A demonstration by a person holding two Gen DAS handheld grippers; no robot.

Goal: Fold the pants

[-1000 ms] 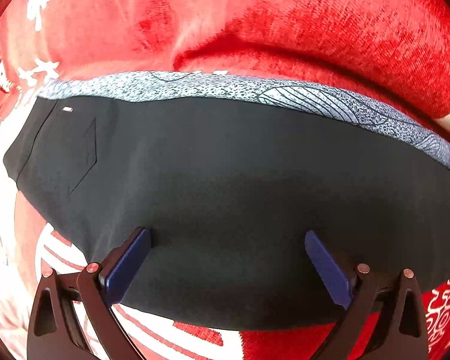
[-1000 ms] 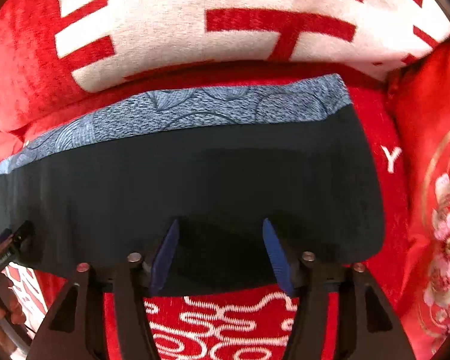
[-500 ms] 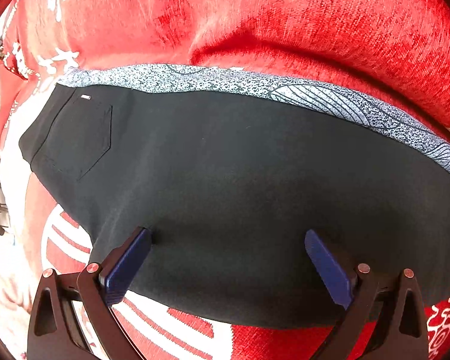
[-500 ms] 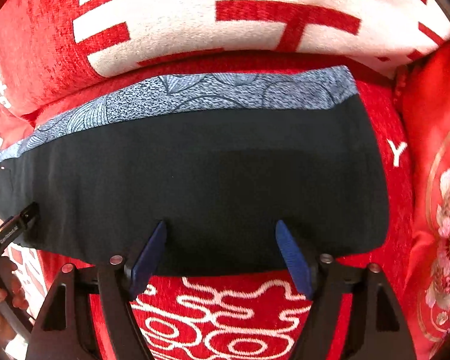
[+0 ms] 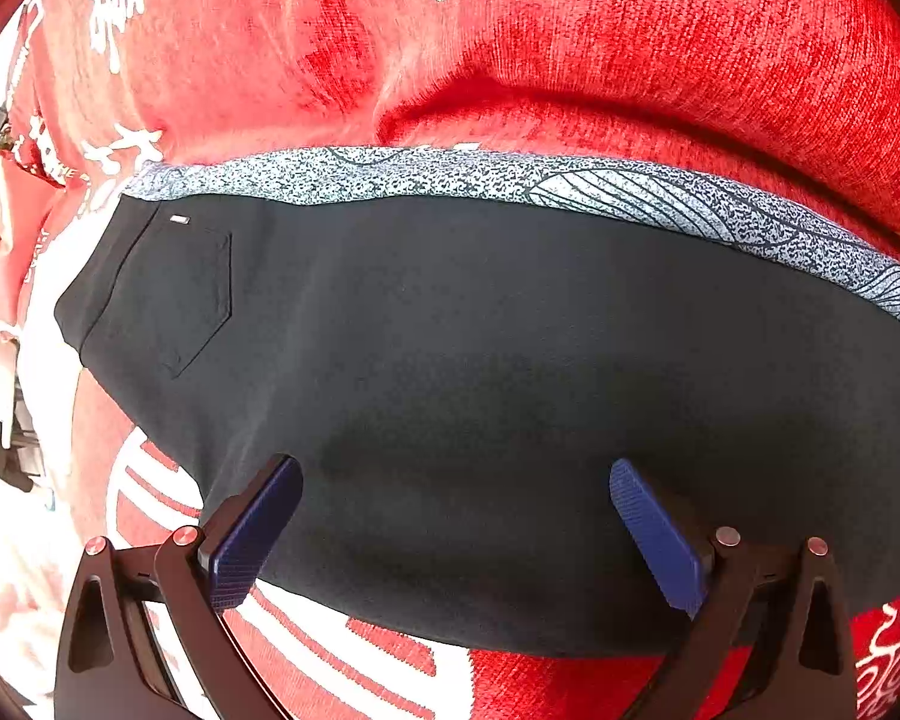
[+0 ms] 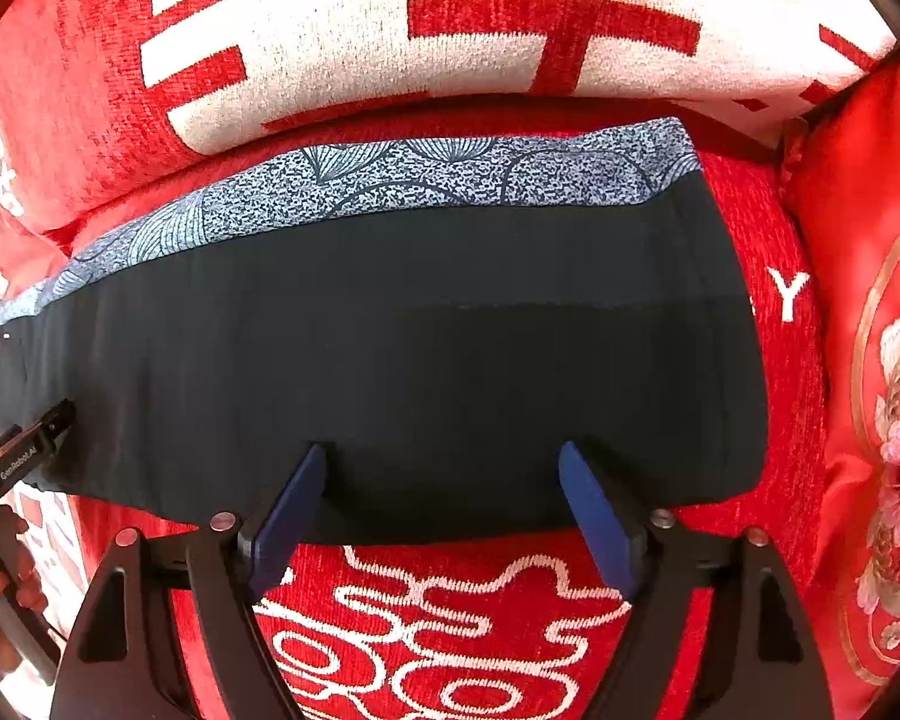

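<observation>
Hovering both released tongs, left tongs [image 5: 456, 534] and right tongs [image 6: 441, 510], you risk pinching one layer of the pants [image 6: 426, 348] only.

Each camera is sitting just behind its own tool, looking forward and down between the two spread fingers at close range. The left tool [image 5: 456, 531] is facing the pocket end of the dark pants [image 5: 510, 390]; the right tool [image 6: 444, 516] is facing the other end (the left tool is showing at its far left). Both views are sharing the pants' middle, the patterned blue strip [image 6: 426, 180] beyond it, and the red cover [image 5: 690, 48] ahead.
</observation>
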